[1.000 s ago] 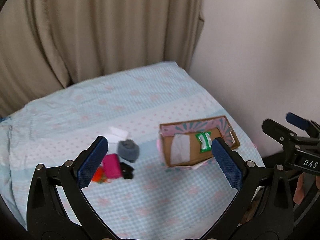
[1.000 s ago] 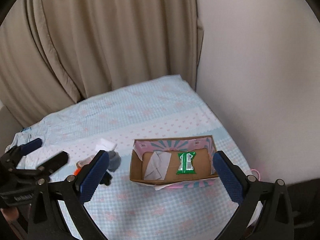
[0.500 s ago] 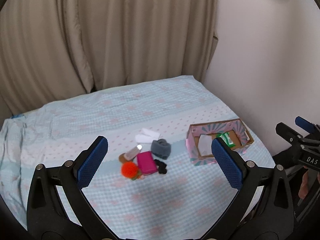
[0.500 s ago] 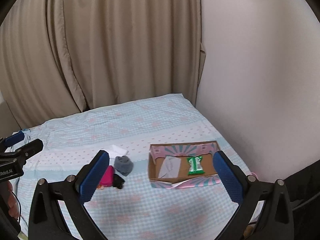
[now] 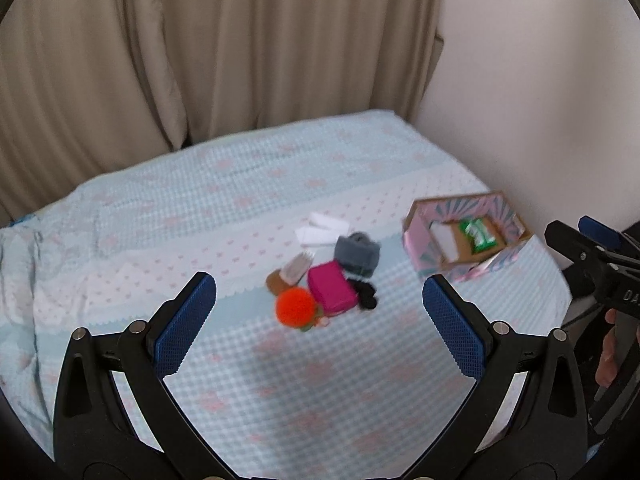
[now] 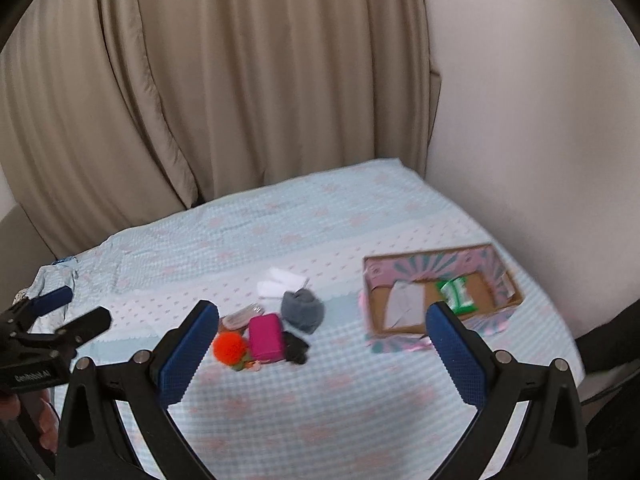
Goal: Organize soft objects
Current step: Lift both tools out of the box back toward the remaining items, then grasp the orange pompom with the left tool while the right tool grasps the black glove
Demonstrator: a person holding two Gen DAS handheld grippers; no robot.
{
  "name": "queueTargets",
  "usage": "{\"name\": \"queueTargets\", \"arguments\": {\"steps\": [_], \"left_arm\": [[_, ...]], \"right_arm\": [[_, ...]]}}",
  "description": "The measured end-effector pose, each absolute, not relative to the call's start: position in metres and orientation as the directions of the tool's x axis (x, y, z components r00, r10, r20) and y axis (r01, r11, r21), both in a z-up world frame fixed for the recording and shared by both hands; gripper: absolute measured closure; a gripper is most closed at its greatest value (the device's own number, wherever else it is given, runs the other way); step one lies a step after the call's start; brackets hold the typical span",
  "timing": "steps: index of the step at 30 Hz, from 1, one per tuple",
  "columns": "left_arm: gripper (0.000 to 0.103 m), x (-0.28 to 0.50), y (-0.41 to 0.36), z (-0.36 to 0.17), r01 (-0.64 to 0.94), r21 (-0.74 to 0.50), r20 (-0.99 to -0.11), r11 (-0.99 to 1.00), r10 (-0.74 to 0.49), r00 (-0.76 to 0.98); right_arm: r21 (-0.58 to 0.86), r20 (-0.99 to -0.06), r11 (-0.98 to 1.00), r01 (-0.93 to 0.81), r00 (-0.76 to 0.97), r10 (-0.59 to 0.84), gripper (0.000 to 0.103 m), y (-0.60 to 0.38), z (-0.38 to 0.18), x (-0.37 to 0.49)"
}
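Left claw: jaws wide, empty. Right claw: likewise. Pile lay on bed, ahead of both, centred for left claw, so probably nearer it; pouch ran near to far. Box right of pile, holding green packet. Packet print unreadable; claw lettering partly legible

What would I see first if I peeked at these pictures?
A fuzzy orange pompom and a bright pink pouch pop out of a little heap in the middle of the blue bedspread. To the heap's right sits a pink patterned box with a green packet inside.
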State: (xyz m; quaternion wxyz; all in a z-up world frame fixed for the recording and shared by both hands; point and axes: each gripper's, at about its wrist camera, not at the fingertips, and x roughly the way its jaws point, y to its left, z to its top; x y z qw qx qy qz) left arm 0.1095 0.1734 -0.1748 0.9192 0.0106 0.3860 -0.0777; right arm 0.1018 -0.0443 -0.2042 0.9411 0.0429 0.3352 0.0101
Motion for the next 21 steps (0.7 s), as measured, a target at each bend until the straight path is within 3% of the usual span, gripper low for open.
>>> {"name": "queueTargets", "arguments": {"steps": [18, 21], "left_arm": [[0.003, 0.223, 0.2, -0.387, 0.015, -0.194, -0.831, 0.981, -0.173, 0.529], [0.007, 0.236, 0.199, -0.417, -0.011, -0.225, -0.844, 0.974, -0.19, 0.501]], "right_arm": [[0.216, -0.758, 0.968, 0.131, 0.648, 0.082, 0.0, -0.021, -0.398, 0.202], [0.234, -0.774, 0.96, 0.154, 0.627, 0.089, 0.009, -0.022, -0.432, 0.221]]}}
